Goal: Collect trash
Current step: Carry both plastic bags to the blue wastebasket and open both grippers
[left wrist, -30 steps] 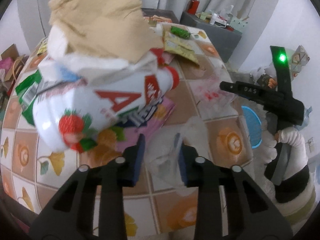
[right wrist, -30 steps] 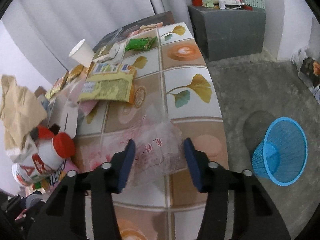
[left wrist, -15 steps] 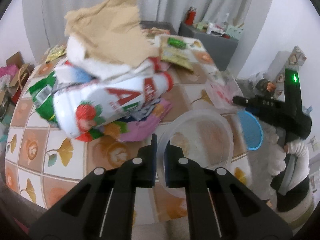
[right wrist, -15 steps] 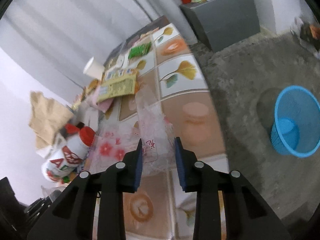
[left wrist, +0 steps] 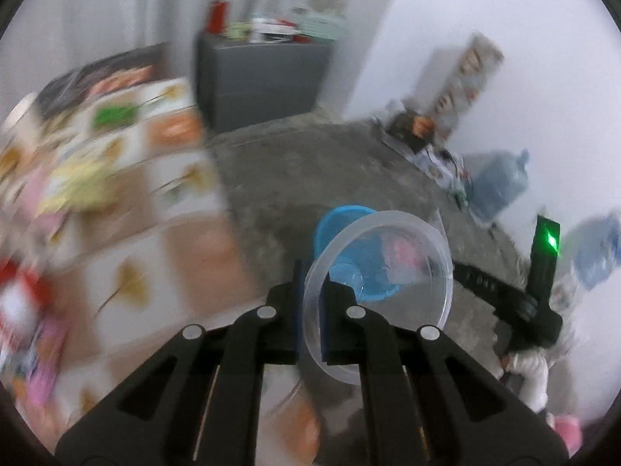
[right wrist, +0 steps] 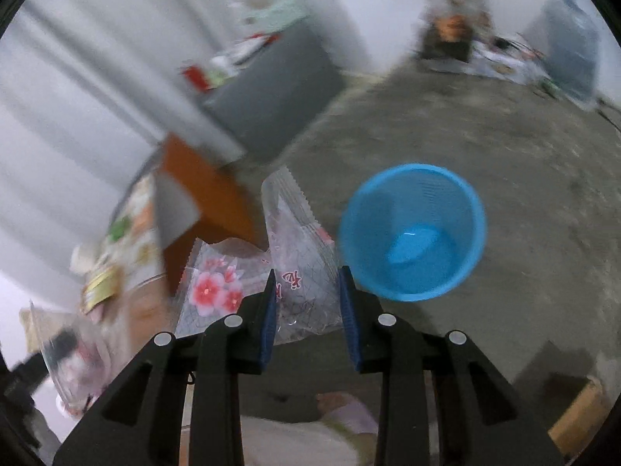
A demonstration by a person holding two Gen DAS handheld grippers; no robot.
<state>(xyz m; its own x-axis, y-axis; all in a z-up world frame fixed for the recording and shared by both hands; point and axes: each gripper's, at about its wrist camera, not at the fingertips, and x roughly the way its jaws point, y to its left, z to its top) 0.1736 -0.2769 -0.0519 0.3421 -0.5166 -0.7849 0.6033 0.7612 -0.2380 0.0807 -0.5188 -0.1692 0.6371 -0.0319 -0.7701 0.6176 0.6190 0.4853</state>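
Change since a second ago: both grippers have swung off the cluttered surface [left wrist: 128,209] toward the floor [right wrist: 504,155]. The heap of paper and the strawberry-printed bottle that filled the left wrist view then are gone from it. Only the tiled top's near edge and right-hand corner show now, blurred, at the left of that view.

Left gripper [left wrist: 312,303]: jaws, then wide around crumpled clear plastic, are now narrow and clamped on the rim of a clear plastic lid [left wrist: 378,295]. The lid is lifted clear of the surface, tilted on edge, and hangs over the floor. Through it the blue basket [left wrist: 341,229] shows behind.

Right gripper [right wrist: 306,303]: jaws, wide a second ago, are now partly closed on a clear plastic bag [right wrist: 299,256] with red lettering and a pink flower print. The pads press its crumpled lower part; the serrated top stands up between them. The bag is off the surface, beside the surface's corner [right wrist: 205,190].

Pose: both grippers point steeply downward. The right one is aimed just left of the basket's rim [right wrist: 411,233]. The basket stands upright on the floor, well apart from the surface's edge. The right gripper's black body, with a green light, appears at the right of the left wrist view, held in a white-gloved hand [left wrist: 531,372].
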